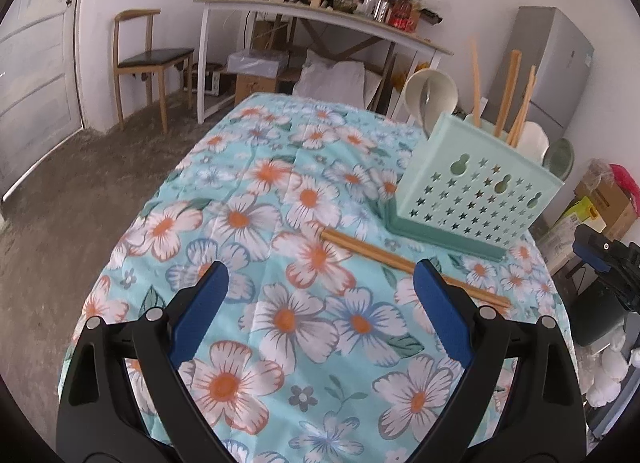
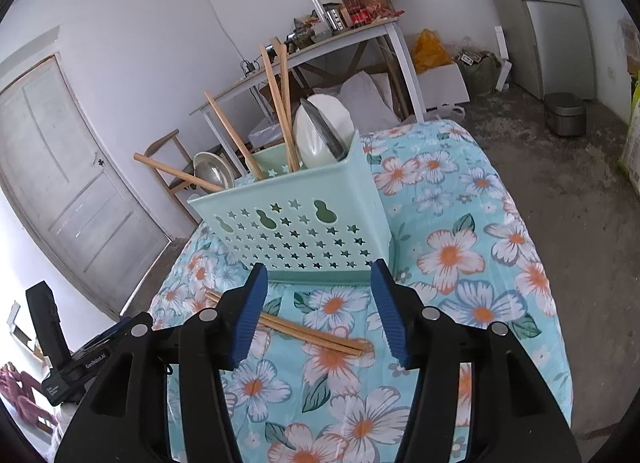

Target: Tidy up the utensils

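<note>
Chopsticks [image 2: 310, 333] lie as a pair flat on the flowered tabletop [image 2: 480, 263], just in front of the mint utensil caddy [image 2: 304, 231] and apart from its darker base. The right claw [image 2: 320, 311] hangs above them with its blue pads spread and nothing pressed between. In the left wrist view, the left claw [image 1: 320, 303] is also wide open and empty, the chopsticks running past its right pad toward 2 o'clock, where the caddy stands. More chopsticks [image 2: 280, 103], white spoons [image 2: 320, 135] and a metal ladle [image 2: 212, 173] stand in the caddy.
</note>
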